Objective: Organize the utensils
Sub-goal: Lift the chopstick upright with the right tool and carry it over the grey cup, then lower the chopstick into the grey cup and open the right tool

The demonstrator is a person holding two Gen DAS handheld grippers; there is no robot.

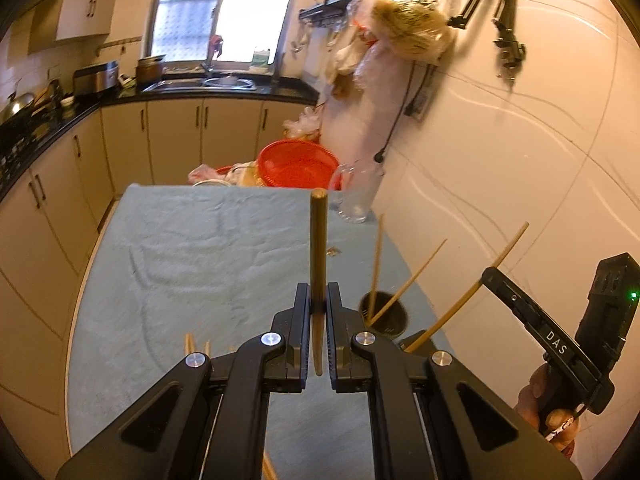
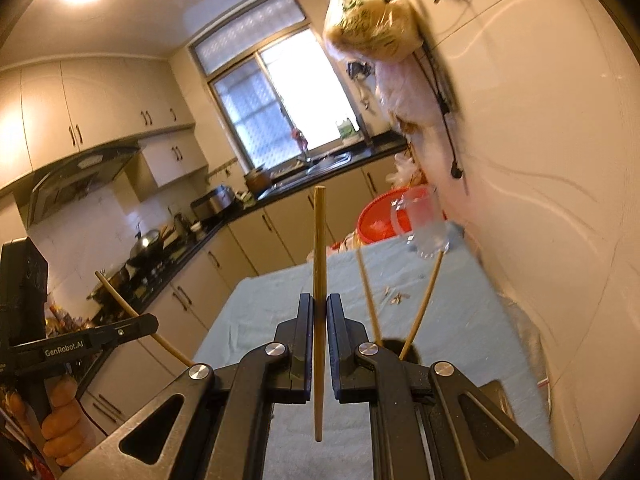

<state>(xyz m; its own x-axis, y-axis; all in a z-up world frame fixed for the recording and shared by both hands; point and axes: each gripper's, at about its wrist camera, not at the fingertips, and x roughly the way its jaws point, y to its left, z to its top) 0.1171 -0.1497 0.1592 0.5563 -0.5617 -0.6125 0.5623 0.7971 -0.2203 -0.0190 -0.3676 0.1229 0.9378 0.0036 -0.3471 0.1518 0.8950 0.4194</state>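
Each gripper, left gripper [image 1: 319, 300] and right gripper [image 2: 319, 312], pinches one thin wooden chopstick [image 1: 318, 248] upright; a loose pinch may let it swing and miss the dark round holder cup [image 1: 386, 314] just right of the left gripper.

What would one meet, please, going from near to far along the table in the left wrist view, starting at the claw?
Left claw shut on a chopstick → dark holder with two chopsticks → small scraps on the blue cloth → clear glass mug → red colander beyond the table's far edge.
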